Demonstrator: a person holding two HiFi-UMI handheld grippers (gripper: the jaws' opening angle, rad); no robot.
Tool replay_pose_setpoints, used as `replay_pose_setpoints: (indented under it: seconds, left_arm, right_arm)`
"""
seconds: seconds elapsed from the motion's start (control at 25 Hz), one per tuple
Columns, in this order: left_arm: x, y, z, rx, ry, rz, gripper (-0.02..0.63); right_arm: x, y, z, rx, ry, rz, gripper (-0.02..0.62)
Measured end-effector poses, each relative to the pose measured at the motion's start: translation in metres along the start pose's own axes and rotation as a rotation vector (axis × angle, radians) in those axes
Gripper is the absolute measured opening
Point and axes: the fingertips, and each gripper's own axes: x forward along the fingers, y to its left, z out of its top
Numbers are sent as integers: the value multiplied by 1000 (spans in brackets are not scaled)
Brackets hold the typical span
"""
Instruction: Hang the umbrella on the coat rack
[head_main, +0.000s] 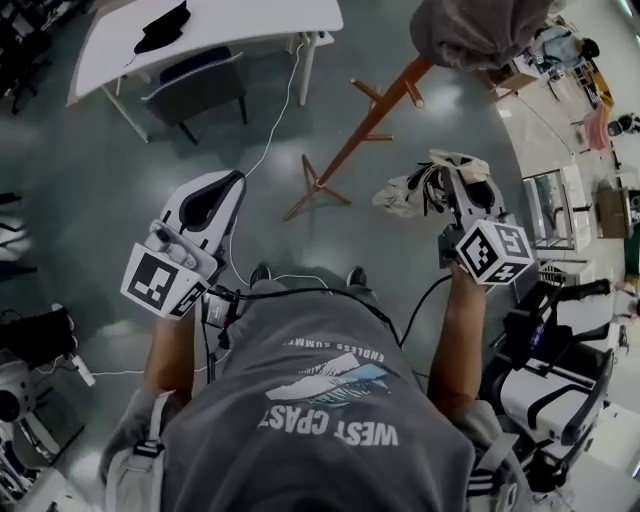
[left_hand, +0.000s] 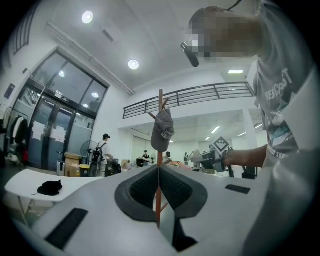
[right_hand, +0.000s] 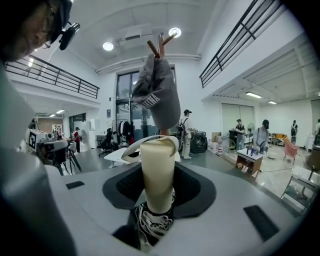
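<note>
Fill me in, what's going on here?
A person holds tongs in each hand, facing a wooden coat rack that has a grey cap on top. The right tongs are clamped on a folded umbrella, which is not yet hung. The left tongs are shut and empty.

Smooth plastic umbrella handle (right_hand: 158, 175), wooden coat rack (head_main: 357, 140), cloth cap (right_hand: 160, 95).
</note>
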Motion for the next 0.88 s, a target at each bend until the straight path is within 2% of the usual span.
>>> replay_pose_setpoints:
  seconds: [0.16, 0.32, 0.52, 0.88]
  left_arm:
    - [6, -20, -15, -4, 30, 127, 20]
    - [10, -27, -24, -19, 62, 207, 20]
    - [11, -26, -33, -1, 101, 257, 20]
    - [4, -30, -50, -20, 154, 279, 20]
  right_arm:
    - [25, -16, -19, -7, 13, 120, 170]
    - [52, -24, -35, -13, 21, 190, 170]
    - [81, -36, -57, -20, 25, 193, 170]
    - [114, -57, -100, 38, 45, 170, 170]
